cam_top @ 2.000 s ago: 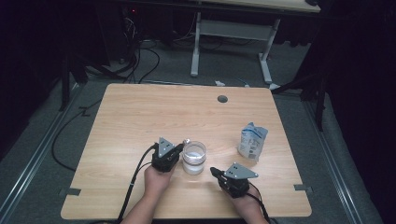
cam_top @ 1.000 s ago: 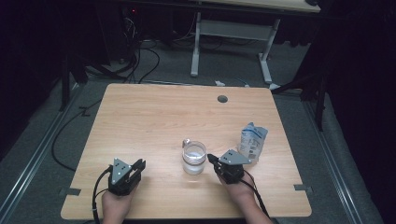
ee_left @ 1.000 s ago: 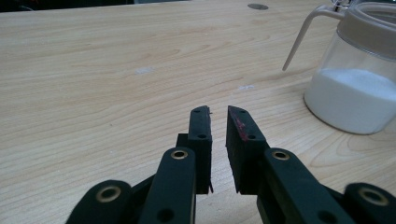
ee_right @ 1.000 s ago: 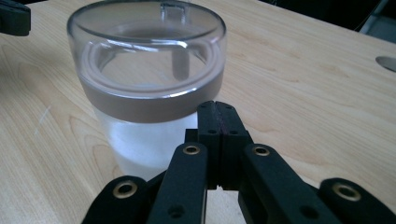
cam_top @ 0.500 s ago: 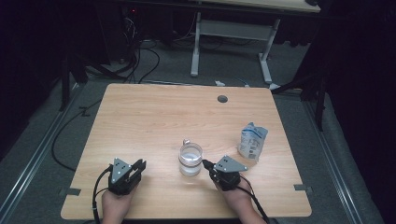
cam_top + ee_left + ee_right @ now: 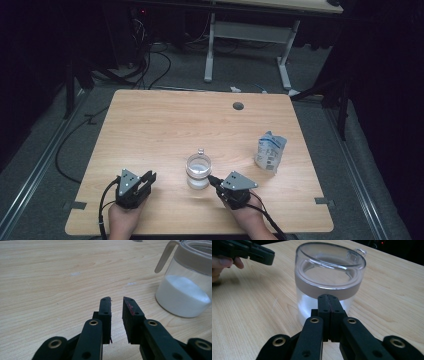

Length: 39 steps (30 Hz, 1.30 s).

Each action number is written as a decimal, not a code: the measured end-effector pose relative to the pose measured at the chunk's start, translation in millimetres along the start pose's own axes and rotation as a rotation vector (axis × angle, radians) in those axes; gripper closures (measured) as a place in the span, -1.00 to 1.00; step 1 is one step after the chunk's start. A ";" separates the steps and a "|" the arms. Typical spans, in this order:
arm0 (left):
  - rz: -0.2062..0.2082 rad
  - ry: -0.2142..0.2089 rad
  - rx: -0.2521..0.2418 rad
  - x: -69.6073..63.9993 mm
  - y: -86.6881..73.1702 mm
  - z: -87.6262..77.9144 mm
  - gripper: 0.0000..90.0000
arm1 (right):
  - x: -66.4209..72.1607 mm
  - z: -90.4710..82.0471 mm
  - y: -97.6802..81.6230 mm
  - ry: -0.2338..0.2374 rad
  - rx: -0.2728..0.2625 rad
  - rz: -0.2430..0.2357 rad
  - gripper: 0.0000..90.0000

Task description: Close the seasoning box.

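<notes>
jar: clear lidded jar [image 6: 198, 171] of white powder, near the table's [image 6: 150, 125] front edge, about midway
right gripper [image 6: 214, 181]: jaws pressed together, tips at the jar's side
left gripper [image 6: 148, 178]: slightly parted, empty, near front-left corner
step: likely nudging the jar; next needs a gentle sideways push

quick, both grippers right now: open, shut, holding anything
left gripper: fingers slightly apart, just been opening, nothing between them.
right gripper: fingers shut, empty, tips at the clear lidded jar of white powder.

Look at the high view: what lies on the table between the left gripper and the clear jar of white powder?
Nothing: in the high view, bare wooden table separates the left gripper from the jar.
</notes>
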<state>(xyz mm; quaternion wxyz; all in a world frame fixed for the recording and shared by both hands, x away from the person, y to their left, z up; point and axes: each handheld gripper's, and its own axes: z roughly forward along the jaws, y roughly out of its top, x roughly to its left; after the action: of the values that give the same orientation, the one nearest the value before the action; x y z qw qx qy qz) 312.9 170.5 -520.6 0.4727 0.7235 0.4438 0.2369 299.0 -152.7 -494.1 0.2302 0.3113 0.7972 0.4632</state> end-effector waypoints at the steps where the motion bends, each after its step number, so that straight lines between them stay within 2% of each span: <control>1: 0.000 0.000 0.000 0.0 -0.1 0.1 0.72 | 0.5 -0.2 0.6 0.002 0.000 -0.003 1.00; 13: 0.006 0.003 -0.003 0.4 -0.3 -0.3 0.71 | 5.8 0.9 2.0 0.017 -0.005 -0.015 0.98; 18: -0.004 -0.008 -0.001 1.6 -2.9 0.0 0.67 | 0.1 -2.6 -0.3 0.000 0.007 0.001 0.94; 21: 0.000 -0.006 0.001 4.6 -3.5 -0.6 0.65 | -10.8 -5.7 -2.7 -0.028 0.016 0.007 0.88; 27: -0.016 0.006 -0.013 8.4 -2.2 -3.9 0.59 | -43.1 -17.7 -12.6 -0.105 0.018 0.066 0.70; 34: -0.011 0.005 -0.010 4.3 -1.0 -1.0 0.54 | -79.7 -50.0 -35.5 -0.192 0.005 0.136 0.53; 39: -0.001 0.014 -0.004 4.0 -1.0 0.0 0.49 | -97.3 -76.0 -55.8 -0.243 -0.009 0.184 0.46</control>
<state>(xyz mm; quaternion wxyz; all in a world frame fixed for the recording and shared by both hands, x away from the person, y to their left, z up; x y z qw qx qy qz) 314.4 174.1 -521.8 0.4712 0.7206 0.4471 0.2426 301.5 -288.0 -500.4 0.2831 0.4359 0.7294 0.4449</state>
